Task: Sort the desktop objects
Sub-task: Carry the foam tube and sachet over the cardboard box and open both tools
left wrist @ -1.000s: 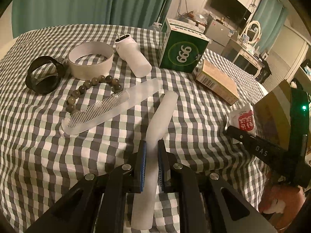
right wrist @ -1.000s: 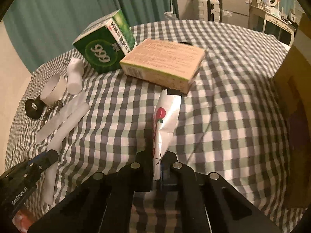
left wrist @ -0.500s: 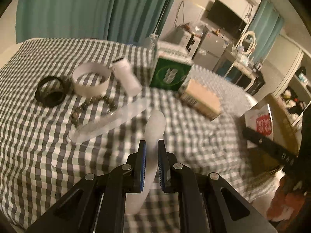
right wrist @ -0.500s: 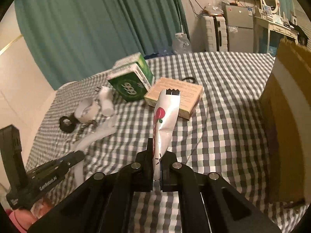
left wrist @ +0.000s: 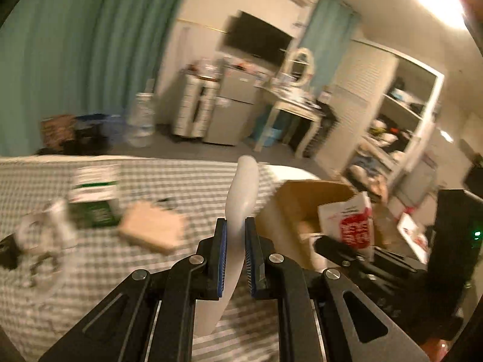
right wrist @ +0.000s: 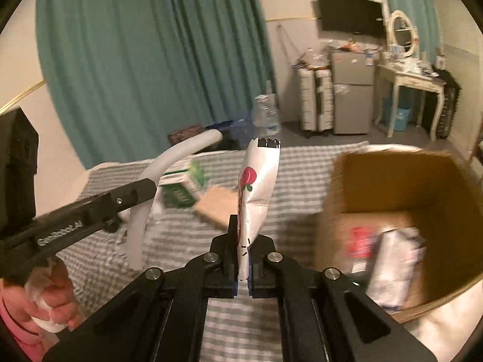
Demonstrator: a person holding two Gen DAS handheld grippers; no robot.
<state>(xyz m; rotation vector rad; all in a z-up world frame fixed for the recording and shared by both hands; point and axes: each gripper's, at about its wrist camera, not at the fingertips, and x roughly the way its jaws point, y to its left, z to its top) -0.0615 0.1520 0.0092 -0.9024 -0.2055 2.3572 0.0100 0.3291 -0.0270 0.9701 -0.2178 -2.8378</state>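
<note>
My left gripper [left wrist: 235,235] is shut on a long curved white tube [left wrist: 243,193] and holds it in the air above the checked table; the tube [right wrist: 172,157] also shows in the right wrist view. My right gripper [right wrist: 243,259] is shut on a silver sachet with a red cherry print [right wrist: 256,181], held upright; the sachet [left wrist: 353,220] shows at the right in the left wrist view. An open cardboard box [right wrist: 401,199] stands at the table's right with packets inside; the box [left wrist: 302,199] is also ahead of the left gripper.
A green box [left wrist: 93,205], a tan carton [left wrist: 151,226], white tape ring [left wrist: 30,229] and beads [left wrist: 42,262] lie blurred on the checked cloth [left wrist: 90,271]. Teal curtains, a fridge and a dresser stand behind.
Both grippers have lifted their objects off the table and swung right toward the cardboard box. The views now tilt up to the room.
</note>
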